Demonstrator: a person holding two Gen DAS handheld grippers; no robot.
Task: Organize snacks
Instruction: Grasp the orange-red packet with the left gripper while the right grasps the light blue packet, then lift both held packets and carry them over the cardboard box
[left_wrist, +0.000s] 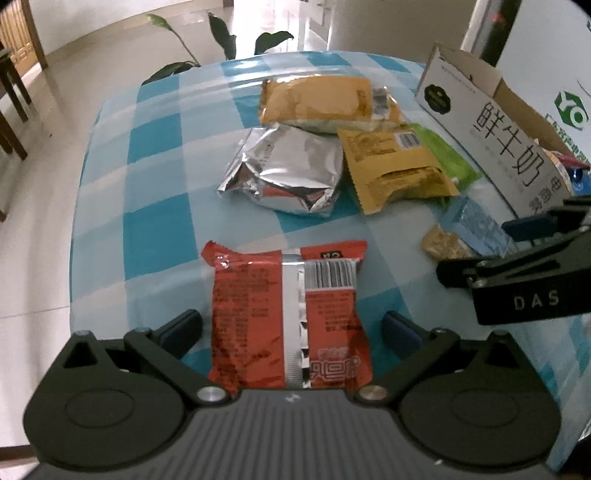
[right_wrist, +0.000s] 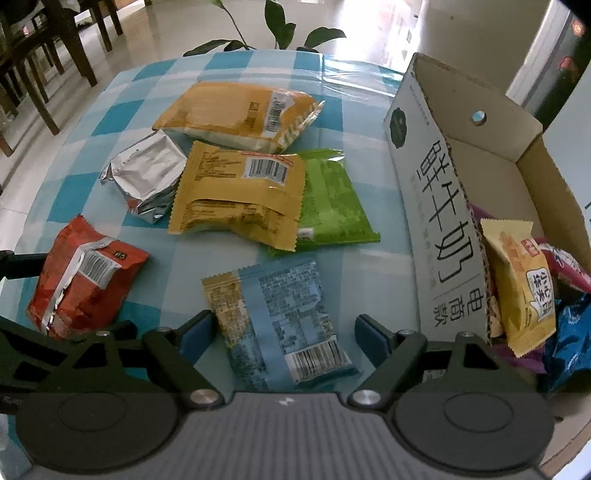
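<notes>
Straddling red packet (left_wrist: 290, 317), left gripper (left_wrist: 291, 334) spread wide

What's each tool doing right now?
Left tool: open, straddling the red snack packet.
Right tool: open, straddling the blue snack packet.

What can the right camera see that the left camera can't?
Only the right wrist view looks inside the box: a yellow snack and a blue wrapper sit in there. Only the left wrist view shows the right gripper from outside, jaws open, beside the blue packet. Both show the red packet between the open left gripper, the silver packet, the green packet and the checked cloth.
</notes>
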